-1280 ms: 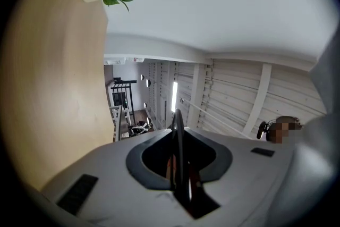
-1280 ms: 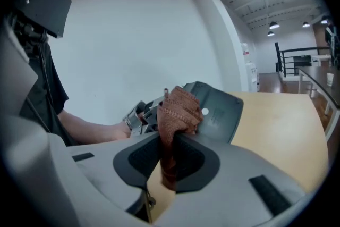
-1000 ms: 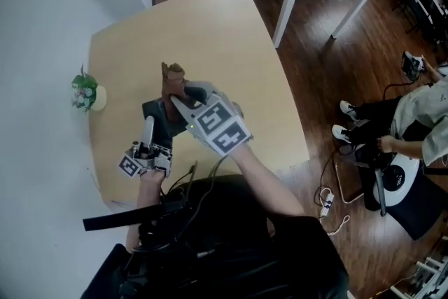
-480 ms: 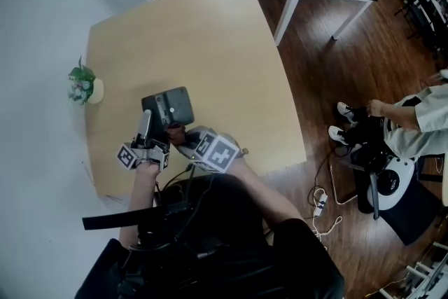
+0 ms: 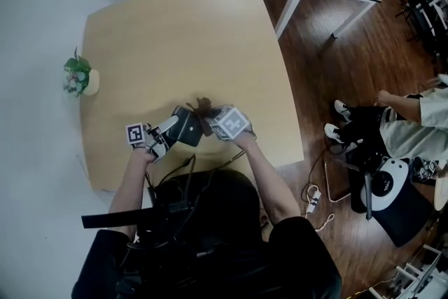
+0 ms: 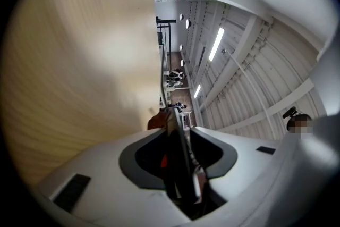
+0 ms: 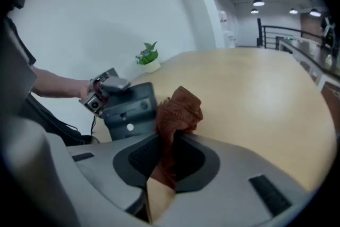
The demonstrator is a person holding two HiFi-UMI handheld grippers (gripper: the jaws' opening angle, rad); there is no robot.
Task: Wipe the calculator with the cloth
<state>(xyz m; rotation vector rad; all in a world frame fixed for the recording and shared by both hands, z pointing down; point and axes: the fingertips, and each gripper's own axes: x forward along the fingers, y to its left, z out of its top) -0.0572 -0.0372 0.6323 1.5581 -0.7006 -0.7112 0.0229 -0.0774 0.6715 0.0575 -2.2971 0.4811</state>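
The left hand-held gripper (image 5: 170, 128), whose jaws have just been opening slightly, grips the calculator (image 5: 187, 131) edge-on and props it tilted above the worktop (image 5: 175, 31). The right hand-held gripper (image 5: 213, 118) pinches the cloth (image 5: 204, 107), just beside the calculator's far end.

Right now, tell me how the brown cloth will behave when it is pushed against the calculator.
The crumpled brown woven cloth is probably floppy: it bunches in loose folds beyond the right tool, so it should squash and spread under pressure. Its coarse weave likely drags rather than slips on the dark grey calculator. It seems light, standing up from one pinch.
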